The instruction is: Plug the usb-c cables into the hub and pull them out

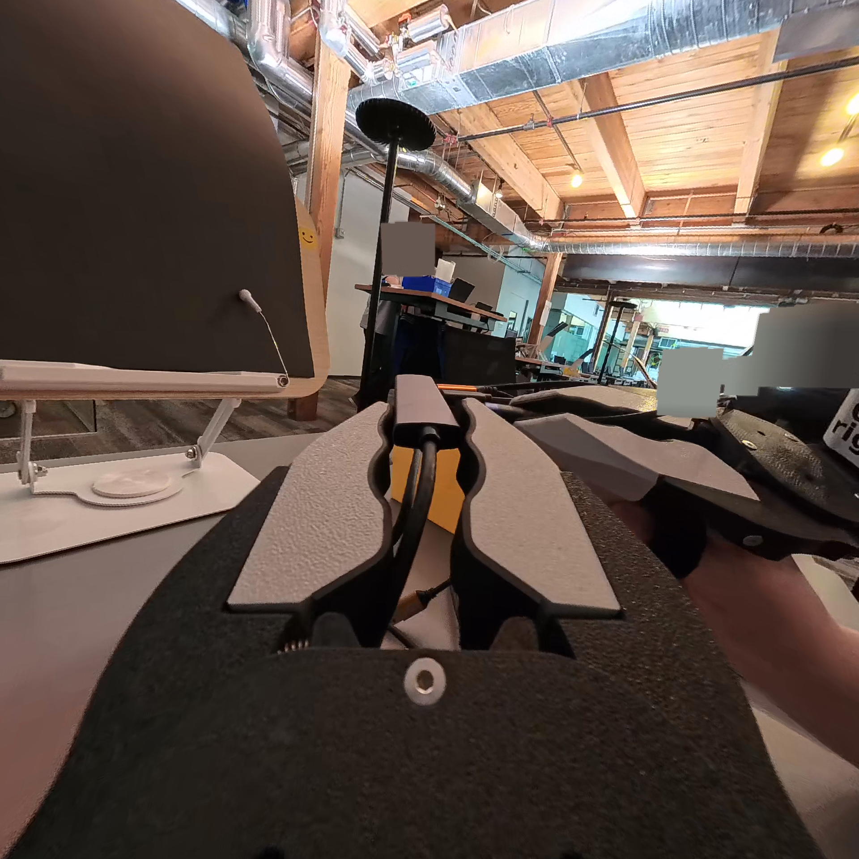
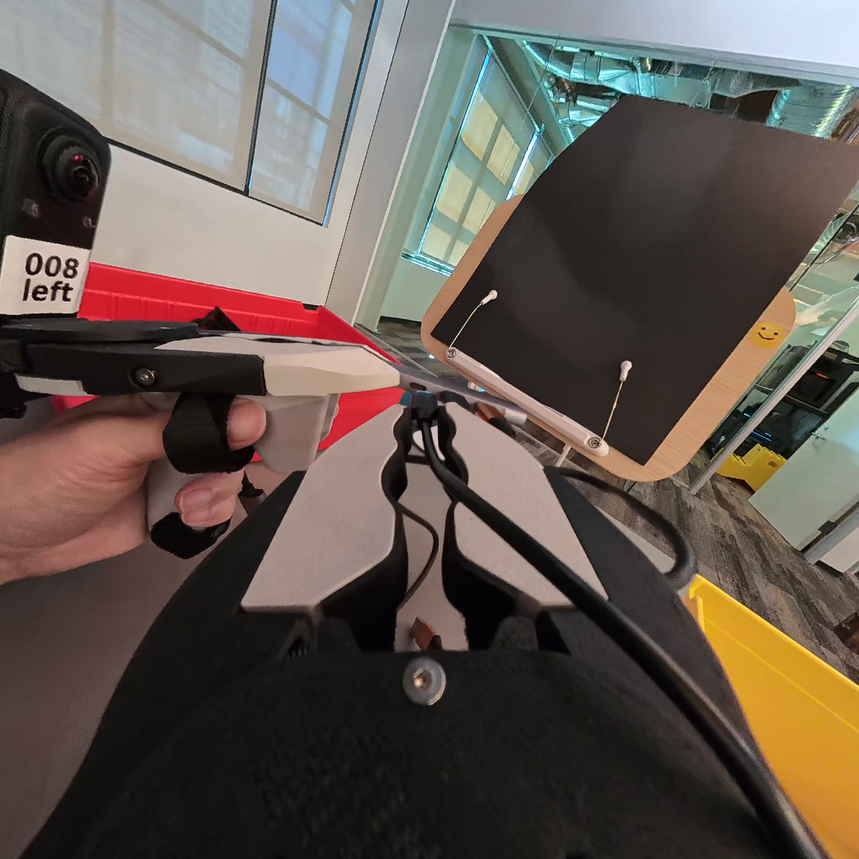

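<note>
So the left tool is clamped on the hub, a slim dark bar held up off the counter. Its long axis runs straight forward along the fingers, and its own black lead hangs back from the near end. The right tool is pinched shut on one usb-c cable, plug end pointing forward, right at the hub's side edge; can't tell if it's actually seated. I count one hub and one cable gripped. A black board on a white stand sits nearby.
</note>
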Motion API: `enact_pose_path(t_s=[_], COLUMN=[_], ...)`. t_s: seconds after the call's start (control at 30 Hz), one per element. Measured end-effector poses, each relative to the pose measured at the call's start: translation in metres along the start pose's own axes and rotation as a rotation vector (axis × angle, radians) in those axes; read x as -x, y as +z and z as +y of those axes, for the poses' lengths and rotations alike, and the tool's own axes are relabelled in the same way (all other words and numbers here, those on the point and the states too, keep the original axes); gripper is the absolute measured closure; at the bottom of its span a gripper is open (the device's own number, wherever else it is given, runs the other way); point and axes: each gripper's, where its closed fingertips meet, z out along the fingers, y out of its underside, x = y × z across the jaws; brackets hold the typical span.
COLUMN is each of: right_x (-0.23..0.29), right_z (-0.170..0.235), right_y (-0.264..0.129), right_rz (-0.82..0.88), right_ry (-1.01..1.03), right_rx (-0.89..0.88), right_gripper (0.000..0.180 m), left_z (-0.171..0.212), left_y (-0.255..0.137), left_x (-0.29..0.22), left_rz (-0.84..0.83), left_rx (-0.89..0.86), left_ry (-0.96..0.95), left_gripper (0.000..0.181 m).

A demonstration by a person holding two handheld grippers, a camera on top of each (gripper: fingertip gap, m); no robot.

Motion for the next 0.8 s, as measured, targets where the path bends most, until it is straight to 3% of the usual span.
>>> enact_pose_path(t_s=[0.8], right_x=[-0.0039], right_z=[-0.0002], right_y=[0.0011], right_rz=[0.027], right_ry=[0.011], right_rx=[0.009], right_gripper=[0.169], left_z=[-0.0003], left_y=[0.0043], left_x=[-0.0098], left_rz=[-0.001], left_rx=[-0.084], left_ry=[-0.084], left_gripper=[0.157])
